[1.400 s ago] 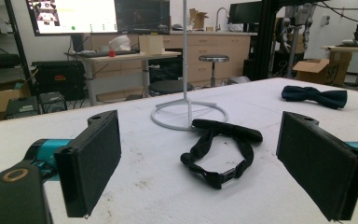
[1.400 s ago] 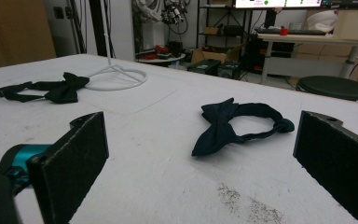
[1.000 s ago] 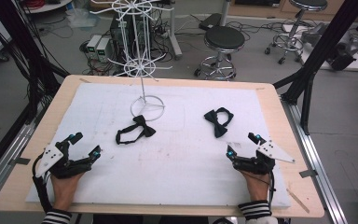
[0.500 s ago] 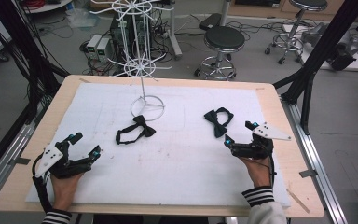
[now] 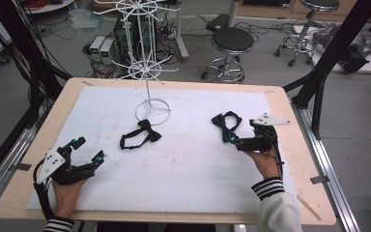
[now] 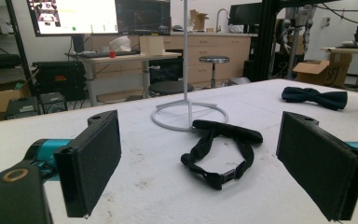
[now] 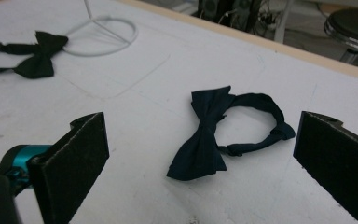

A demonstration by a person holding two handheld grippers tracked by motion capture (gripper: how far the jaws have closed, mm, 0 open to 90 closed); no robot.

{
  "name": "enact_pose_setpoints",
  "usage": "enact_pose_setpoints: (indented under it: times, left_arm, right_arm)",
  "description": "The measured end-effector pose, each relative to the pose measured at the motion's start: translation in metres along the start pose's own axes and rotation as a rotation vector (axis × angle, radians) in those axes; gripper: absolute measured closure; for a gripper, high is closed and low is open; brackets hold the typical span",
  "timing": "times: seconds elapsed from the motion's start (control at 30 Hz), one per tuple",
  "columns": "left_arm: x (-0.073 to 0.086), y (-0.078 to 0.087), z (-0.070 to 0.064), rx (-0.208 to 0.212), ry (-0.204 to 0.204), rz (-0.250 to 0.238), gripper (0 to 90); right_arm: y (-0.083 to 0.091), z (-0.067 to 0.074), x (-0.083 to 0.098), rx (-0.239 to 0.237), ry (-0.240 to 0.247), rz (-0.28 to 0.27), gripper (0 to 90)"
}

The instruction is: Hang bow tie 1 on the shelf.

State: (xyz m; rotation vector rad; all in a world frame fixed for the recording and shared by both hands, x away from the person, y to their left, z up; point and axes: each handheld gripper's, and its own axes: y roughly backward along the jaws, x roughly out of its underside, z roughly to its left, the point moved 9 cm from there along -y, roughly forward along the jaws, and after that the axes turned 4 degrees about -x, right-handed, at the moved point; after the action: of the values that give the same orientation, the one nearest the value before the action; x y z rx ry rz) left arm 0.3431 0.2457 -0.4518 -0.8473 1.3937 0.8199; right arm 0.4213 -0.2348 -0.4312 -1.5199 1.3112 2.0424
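Here, the right gripper, having advanced across the white-covered table over the last second, is hovering with its jaws spread wide just beside the dark navy fabric bow tie lying right of the white wire display stand. The left gripper, equally wide open and empty, is resting unmoved near the table's front edge, facing the black strapped bow tie lying just in front of that stand's ring base. The advance suggests a pickup of the navy tie is being prepared.
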Motion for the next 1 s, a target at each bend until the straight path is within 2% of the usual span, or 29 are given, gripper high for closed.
enact_pose_setpoints:
  times: [0.07, 0.23, 0.27, 0.33, 0.47, 0.63, 0.73, 0.77, 1.0]
  left_arm:
    - [0.0, 0.0, 0.0, 0.0, 0.001, -0.001, 14.1]
    - [0.0, 0.0, 0.0, -0.001, 0.001, -0.001, 14.1]
    - [0.0, 0.0, 0.0, -0.001, 0.001, -0.001, 14.1]
    - [0.0, 0.0, 0.0, 0.0, 0.002, -0.001, 14.1]
    - [0.0, 0.0, 0.0, -0.001, 0.002, -0.001, 14.1]
    - [0.0, 0.0, 0.0, -0.001, 0.002, -0.001, 14.1]
    - [0.0, 0.0, 0.0, -0.001, 0.002, -0.002, 14.1]
    - [0.0, 0.0, 0.0, -0.001, 0.001, -0.002, 14.1]
    - [0.0, 0.0, 0.0, -0.001, 0.002, -0.001, 14.1]
  right_arm:
    - [-0.006, -0.003, -0.001, -0.009, -0.025, 0.029, 2.5]
    - [-0.013, -0.008, -0.002, -0.015, -0.042, 0.066, 2.5]
    - [-0.017, -0.01, -0.001, -0.013, -0.046, 0.102, 2.5]
    - [-0.018, -0.01, -0.002, -0.011, -0.04, 0.103, 2.5]
    - [-0.024, -0.012, 0.001, -0.018, -0.057, 0.136, 2.5]
    - [-0.033, -0.014, 0.006, -0.024, -0.081, 0.224, 2.5]
    - [-0.037, -0.013, 0.008, -0.028, -0.07, 0.262, 2.7]
    - [-0.04, -0.014, 0.011, -0.018, -0.068, 0.295, 2.7]
    - [-0.045, -0.016, 0.014, -0.013, -0.081, 0.324, 3.0]
